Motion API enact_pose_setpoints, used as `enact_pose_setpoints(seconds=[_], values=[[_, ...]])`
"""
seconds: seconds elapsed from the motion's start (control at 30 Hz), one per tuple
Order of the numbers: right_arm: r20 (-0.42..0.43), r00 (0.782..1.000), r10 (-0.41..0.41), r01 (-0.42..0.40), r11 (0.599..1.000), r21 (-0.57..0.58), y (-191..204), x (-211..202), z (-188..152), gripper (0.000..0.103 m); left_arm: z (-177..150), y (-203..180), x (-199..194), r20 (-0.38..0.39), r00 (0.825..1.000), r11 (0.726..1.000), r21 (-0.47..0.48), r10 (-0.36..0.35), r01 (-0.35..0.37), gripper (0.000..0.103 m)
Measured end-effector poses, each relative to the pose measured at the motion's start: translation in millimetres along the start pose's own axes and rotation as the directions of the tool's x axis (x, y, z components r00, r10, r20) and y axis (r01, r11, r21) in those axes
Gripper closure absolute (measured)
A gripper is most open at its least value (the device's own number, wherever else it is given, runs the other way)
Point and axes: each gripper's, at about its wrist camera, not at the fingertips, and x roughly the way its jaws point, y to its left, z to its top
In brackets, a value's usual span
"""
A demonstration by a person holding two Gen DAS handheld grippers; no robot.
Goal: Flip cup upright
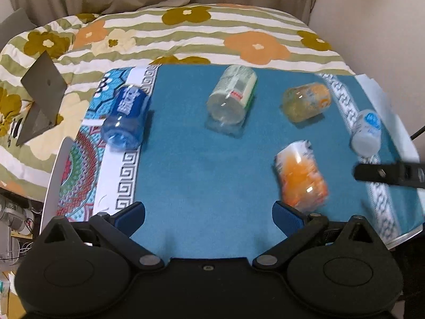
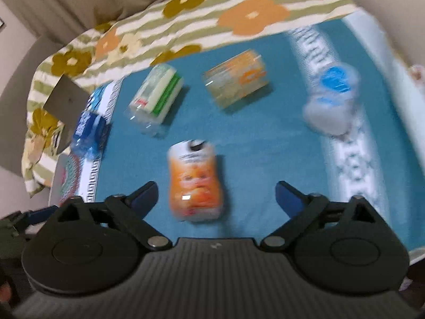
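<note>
Several clear plastic cups lie on their sides on a teal mat [image 1: 199,164]. An orange-labelled cup [image 1: 301,176] lies nearest; in the right wrist view it [image 2: 195,183] lies between and just ahead of my open right gripper [image 2: 216,195]. A blue cup [image 1: 126,118] lies at the left, a green-and-white cup [image 1: 232,95] at the middle back, a yellow-orange cup [image 1: 306,102] to its right, and a white cup with a blue label [image 1: 366,131] at the far right. My left gripper [image 1: 208,216] is open and empty over bare mat. The right gripper's finger [image 1: 387,174] shows at the right edge.
The mat lies on a board over a flower-striped quilt [image 1: 186,34]. A grey laptop [image 1: 39,98] stands on the quilt to the left. The mat's patterned borders [image 1: 124,170] run along both sides. Curtain and wall stand behind.
</note>
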Motion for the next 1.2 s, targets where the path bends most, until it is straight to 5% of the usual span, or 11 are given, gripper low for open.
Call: enact_pose_setpoints(seconds=[0.17,0.47,0.7,1.07,1.13,1.2], values=[[0.038,0.998,-0.052,0.054,0.997,-0.057,-35,-27,-6,0.0,28,-30,3,-0.047,0.997,0.998,0.017,-0.055,0.056,0.0],[0.056,0.998,-0.021,0.025,0.997,-0.076,-83,-27,-24,0.0,72,-85,47,-0.193,0.981,1.0,0.007,-0.016,0.018,0.003],[0.016,0.999,0.046,-0.046,0.998,-0.035,-119,-6,-22,0.0,83,-102,94,-0.328,0.945,0.998,-0.058,0.006,-0.026,0.018],[-0.022,0.995,0.097,-0.097,0.995,0.01,-146,16,-10,0.0,86,-110,127,-0.406,0.914,0.991,-0.109,0.022,-0.072,0.026],[-0.025,0.994,0.102,-0.102,0.995,0.014,-148,17,-8,0.0,85,-110,130,-0.411,0.911,0.991,-0.105,0.032,-0.082,0.04],[-0.027,0.994,0.106,-0.105,0.994,0.02,-149,18,-7,0.0,85,-110,133,-0.423,0.905,0.991,-0.101,0.037,-0.088,0.043]])
